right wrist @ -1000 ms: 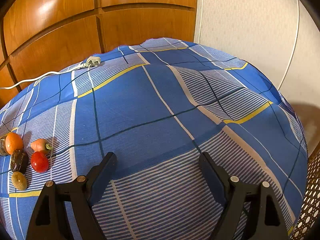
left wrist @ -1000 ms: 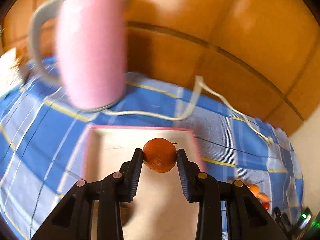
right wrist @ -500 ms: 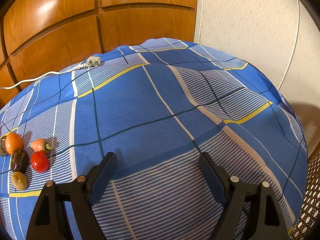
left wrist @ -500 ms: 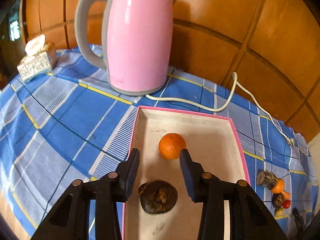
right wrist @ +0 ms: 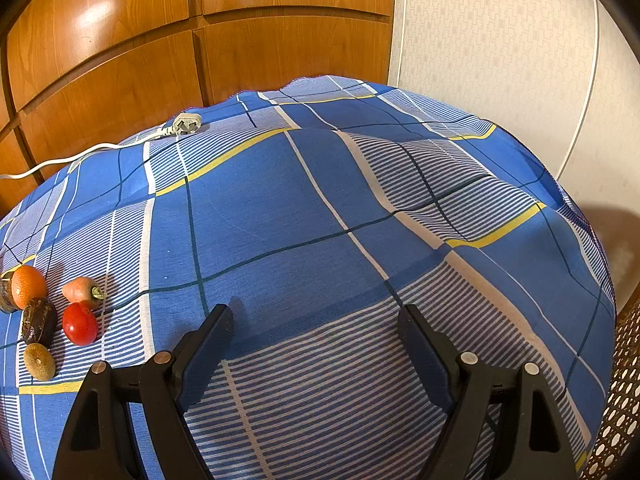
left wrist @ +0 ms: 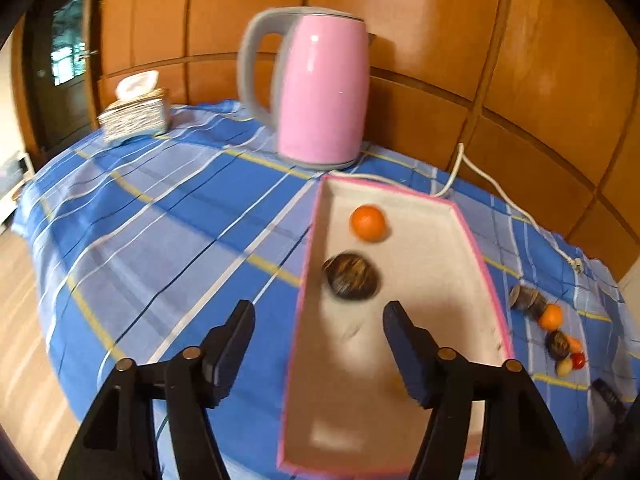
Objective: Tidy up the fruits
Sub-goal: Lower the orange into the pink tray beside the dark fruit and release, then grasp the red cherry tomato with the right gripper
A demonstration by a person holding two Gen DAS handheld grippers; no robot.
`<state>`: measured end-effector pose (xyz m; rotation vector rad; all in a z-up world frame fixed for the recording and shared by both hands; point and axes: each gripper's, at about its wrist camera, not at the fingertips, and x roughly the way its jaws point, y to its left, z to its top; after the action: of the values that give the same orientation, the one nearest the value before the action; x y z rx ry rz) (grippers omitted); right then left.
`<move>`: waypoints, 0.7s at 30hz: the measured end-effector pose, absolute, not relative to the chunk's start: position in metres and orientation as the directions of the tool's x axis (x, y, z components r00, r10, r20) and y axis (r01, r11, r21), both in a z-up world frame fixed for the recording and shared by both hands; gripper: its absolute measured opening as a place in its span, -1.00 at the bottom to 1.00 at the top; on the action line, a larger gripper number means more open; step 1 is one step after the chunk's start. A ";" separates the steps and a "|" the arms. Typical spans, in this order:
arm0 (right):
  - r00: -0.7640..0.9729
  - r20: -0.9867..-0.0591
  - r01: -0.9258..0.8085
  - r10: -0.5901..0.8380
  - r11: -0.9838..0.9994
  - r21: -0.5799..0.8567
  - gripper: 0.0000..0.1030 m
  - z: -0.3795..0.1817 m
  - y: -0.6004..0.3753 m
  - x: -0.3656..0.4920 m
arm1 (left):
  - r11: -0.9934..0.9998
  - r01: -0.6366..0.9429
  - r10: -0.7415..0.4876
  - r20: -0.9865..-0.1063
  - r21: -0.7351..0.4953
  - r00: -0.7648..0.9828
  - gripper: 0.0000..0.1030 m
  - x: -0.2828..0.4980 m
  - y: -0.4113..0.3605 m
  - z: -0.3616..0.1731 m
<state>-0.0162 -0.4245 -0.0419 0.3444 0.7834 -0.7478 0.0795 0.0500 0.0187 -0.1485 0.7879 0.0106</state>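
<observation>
A pink-rimmed white tray (left wrist: 476, 248) lies on the blue checked cloth. In it sit an orange (left wrist: 368, 223) and a dark brown fruit (left wrist: 351, 277). My left gripper (left wrist: 319, 322) hovers over the tray's near left edge, its jaws opening with nothing between them. More fruit lies in a cluster right of the tray: an orange (left wrist: 551, 316), dark fruits (left wrist: 558, 344) and a small red one (left wrist: 577, 359). The right wrist view shows that cluster at far left: orange (right wrist: 27, 286), carrot-like piece (right wrist: 82, 289), red tomato (right wrist: 80, 323), dark fruit (right wrist: 39, 320), kiwi (right wrist: 39, 361). My right gripper (right wrist: 316, 326) stands open over bare cloth.
A pink kettle (left wrist: 322, 96) stands behind the tray, its white cord (left wrist: 500, 196) trailing right to a plug (right wrist: 185, 123). A tissue box (left wrist: 136, 114) sits at the far left. Wooden panels back the table; the cloth drops off at the right edge (right wrist: 592, 240).
My left gripper let go of the orange in the tray, pulled back toward the near left and opened wider. The right gripper has not moved.
</observation>
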 end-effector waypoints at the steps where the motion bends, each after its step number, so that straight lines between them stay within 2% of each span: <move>1: 0.474 -0.741 0.718 -0.476 0.696 0.012 0.67 -0.042 -0.424 -0.016 | 0.989 -0.082 -0.028 -0.706 -0.122 0.708 0.36 0.072 0.053 0.016; 8: 0.473 -0.741 0.718 -0.477 0.696 0.010 0.66 -0.042 -0.424 -0.016 | 0.984 -0.148 0.036 -0.710 -0.097 0.703 0.61 0.032 0.069 -0.005; 18: 0.474 -0.753 0.709 -0.456 0.705 0.019 0.67 -0.039 -0.423 -0.015 | 0.976 -0.169 0.014 -0.739 -0.135 0.673 0.70 0.021 0.073 -0.026; 21: 0.510 -0.766 0.676 -0.392 0.733 0.074 0.61 -0.033 -0.418 -0.014 | 0.975 -0.170 0.011 -0.734 -0.142 0.679 0.78 0.018 0.073 -0.027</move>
<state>-0.0141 -0.4179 -0.0333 0.3908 0.8060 -0.6627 0.0182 0.0730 -0.0274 -0.2056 0.8201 0.1028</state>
